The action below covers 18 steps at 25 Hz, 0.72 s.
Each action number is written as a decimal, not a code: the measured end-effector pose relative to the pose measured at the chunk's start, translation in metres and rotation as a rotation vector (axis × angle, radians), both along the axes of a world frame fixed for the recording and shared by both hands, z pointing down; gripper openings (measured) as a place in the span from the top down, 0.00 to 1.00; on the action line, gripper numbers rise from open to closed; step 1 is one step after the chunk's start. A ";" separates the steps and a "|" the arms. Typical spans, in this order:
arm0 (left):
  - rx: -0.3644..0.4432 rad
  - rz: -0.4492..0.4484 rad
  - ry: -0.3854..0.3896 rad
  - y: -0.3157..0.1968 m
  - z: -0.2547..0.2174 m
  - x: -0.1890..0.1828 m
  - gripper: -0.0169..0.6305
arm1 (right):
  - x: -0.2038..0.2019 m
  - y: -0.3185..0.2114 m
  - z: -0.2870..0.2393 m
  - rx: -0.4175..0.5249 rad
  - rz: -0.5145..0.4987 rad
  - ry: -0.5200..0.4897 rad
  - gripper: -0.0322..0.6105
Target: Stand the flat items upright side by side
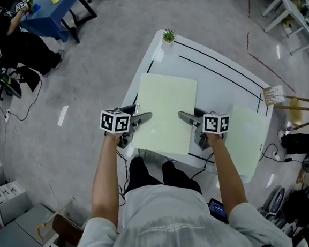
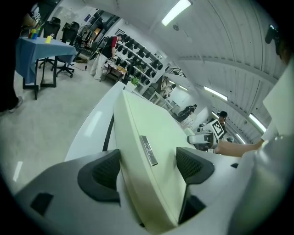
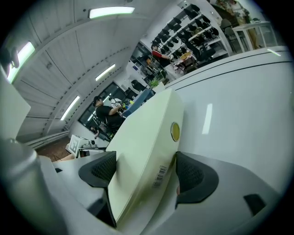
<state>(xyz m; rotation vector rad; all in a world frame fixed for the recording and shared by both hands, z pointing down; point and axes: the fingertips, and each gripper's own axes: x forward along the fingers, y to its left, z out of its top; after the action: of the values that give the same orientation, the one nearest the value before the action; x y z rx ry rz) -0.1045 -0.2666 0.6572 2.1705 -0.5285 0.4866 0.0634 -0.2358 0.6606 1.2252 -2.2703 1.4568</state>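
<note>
Evidently stationed at opposite side edges of the pale green box (image 1: 167,111), broad face up between them over the white table (image 1: 220,71), with left gripper (image 2: 149,166) and right gripper (image 3: 144,172) jaws spread wide around its thickness, allowing a two-sided tilt upright.

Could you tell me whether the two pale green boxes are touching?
Apart: head view shows bare white table between the centre box and the right box.

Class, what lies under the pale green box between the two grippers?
The white table shows all around the box. Whatever lies directly beneath the box is covered and cannot be seen.
</note>
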 end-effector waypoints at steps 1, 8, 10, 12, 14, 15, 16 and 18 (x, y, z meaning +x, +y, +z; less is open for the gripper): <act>0.004 -0.002 -0.001 0.000 0.000 0.000 0.38 | -0.001 0.000 0.000 -0.003 0.001 -0.003 0.33; 0.037 -0.020 0.002 0.000 -0.002 -0.001 0.38 | -0.003 0.001 -0.004 0.004 -0.001 -0.014 0.32; 0.046 -0.032 0.010 0.002 -0.003 -0.001 0.38 | -0.003 0.001 -0.005 0.030 -0.012 -0.016 0.32; 0.050 -0.053 0.031 0.004 -0.005 -0.001 0.38 | -0.001 0.001 -0.010 0.069 -0.013 -0.030 0.32; 0.054 -0.085 0.057 0.005 -0.009 0.000 0.37 | -0.001 -0.001 -0.020 0.138 0.001 -0.053 0.32; 0.056 -0.101 0.068 0.006 -0.011 0.001 0.37 | 0.000 -0.002 -0.025 0.175 0.014 -0.069 0.32; 0.056 -0.112 0.077 0.009 -0.012 0.002 0.37 | 0.001 -0.001 -0.029 0.203 0.026 -0.087 0.32; 0.049 -0.130 0.105 0.014 -0.016 0.004 0.37 | 0.008 0.001 -0.033 0.234 0.039 -0.120 0.32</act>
<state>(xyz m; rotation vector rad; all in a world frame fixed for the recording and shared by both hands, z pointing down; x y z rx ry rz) -0.1009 -0.2522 0.6415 2.1782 -0.6240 0.2901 0.0709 -0.2346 0.6273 1.2824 -2.5720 1.3409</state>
